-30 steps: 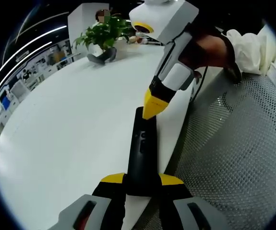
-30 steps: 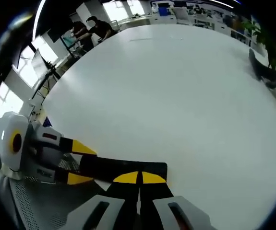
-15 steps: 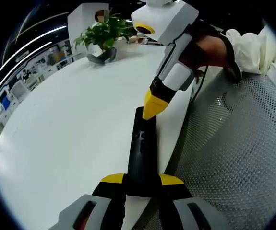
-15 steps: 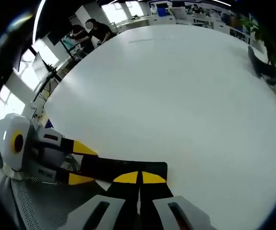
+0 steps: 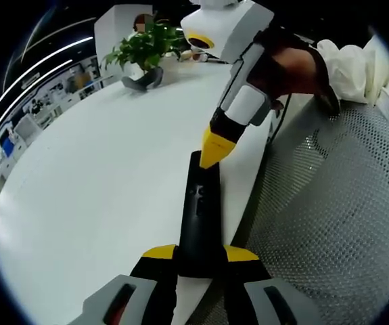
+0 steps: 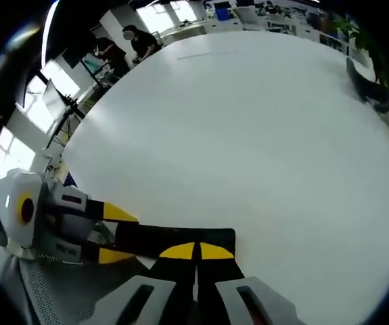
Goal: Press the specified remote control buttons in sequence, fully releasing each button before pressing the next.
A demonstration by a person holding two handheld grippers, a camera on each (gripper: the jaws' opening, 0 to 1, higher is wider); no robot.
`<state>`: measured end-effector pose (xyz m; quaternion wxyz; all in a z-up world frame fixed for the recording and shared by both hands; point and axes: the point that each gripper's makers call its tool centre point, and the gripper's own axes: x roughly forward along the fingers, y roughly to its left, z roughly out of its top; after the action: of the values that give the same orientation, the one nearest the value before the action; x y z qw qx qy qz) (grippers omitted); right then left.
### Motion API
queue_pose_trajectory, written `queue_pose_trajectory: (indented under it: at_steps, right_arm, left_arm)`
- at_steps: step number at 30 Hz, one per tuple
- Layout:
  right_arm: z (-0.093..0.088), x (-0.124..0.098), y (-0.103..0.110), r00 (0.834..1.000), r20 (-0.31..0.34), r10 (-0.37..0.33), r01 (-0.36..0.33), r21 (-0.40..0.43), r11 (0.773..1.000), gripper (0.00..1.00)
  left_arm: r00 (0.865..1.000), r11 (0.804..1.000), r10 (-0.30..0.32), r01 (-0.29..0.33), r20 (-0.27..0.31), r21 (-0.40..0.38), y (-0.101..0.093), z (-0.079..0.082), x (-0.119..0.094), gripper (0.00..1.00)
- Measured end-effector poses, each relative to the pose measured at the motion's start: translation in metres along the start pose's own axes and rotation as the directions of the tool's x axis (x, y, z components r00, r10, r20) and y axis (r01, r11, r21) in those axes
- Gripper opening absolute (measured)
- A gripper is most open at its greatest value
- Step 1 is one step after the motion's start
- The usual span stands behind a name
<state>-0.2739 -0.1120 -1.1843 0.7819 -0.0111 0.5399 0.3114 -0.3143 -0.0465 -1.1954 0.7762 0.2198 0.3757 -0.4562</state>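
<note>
Two grippers worked at one black remote control (image 5: 199,217), which lay on a large white table (image 5: 99,183) near its edge, beside a perforated metal surface (image 5: 329,217). The left gripper (image 5: 199,254) had its yellow-tipped jaws closed narrowly on the near end of the remote control, pinning it in place. The right gripper (image 5: 214,150), held by a person's hand (image 5: 295,68), had its jaws pressed together into one yellow point resting on the far end of the remote control; in the right gripper view those closed tips (image 6: 195,251) sat on the remote control (image 6: 174,238).

Compared with a second earlier, little had changed: the right gripper had tilted only slightly, its point staying on the same spot, and the remote control had not shifted. That suggested a button press held or barely easing, with the release still to come.

A potted plant (image 5: 145,44) stood at the table's far end.
</note>
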Motion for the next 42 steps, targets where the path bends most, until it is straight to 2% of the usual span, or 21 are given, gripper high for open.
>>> queue_pose_trajectory:
  at_steps: [7, 14, 17, 25, 31, 37, 42]
  right_arm:
    - [0.0035, 0.0015, -0.0002, 0.999, 0.024, -0.029, 0.031, -0.075, 0.997, 0.0]
    - [0.0082, 0.0009, 0.0052, 0.999, 0.047, 0.006, -0.002, -0.074, 0.997, 0.0]
    - [0.0044, 0.0037, 0.0077, 1.0, 0.024, 0.016, -0.014, -0.07, 0.997, 0.0]
    - [0.0027, 0.0058, 0.0077, 1.0, 0.021, -0.002, 0.005, -0.119, 0.993, 0.0]
    - [0.0031, 0.0052, 0.0067, 0.999, 0.03, 0.016, -0.014, -0.07, 0.997, 0.0]
    - [0.0027, 0.0067, 0.0085, 0.999, 0.033, -0.007, 0.012, -0.14, 0.99, 0.0]
    - [0.0031, 0.0069, 0.0075, 0.999, 0.034, -0.012, 0.017, -0.159, 0.987, 0.0]
  left_arm:
    - [1.0, 1.0, -0.01, 0.01, 0.004, 0.008, -0.0029, 0.0009, 0.001, 0.24]
    - [1.0, 1.0, -0.01, 0.01, 0.004, 0.012, -0.0036, 0.0017, 0.0014, 0.24]
    - [1.0, 1.0, -0.012, 0.012, 0.009, 0.012, -0.0035, 0.0018, 0.0015, 0.24]
    - [1.0, 1.0, -0.013, 0.013, 0.011, 0.012, -0.0035, 0.002, 0.0017, 0.24]
    - [1.0, 1.0, -0.014, 0.013, 0.012, 0.012, -0.0037, 0.0021, 0.0015, 0.24]
    - [1.0, 1.0, -0.014, 0.014, 0.014, 0.012, -0.0038, 0.0024, 0.0013, 0.24]
    - [1.0, 1.0, -0.015, 0.015, 0.014, 0.012, -0.0038, 0.0025, 0.0012, 0.24]
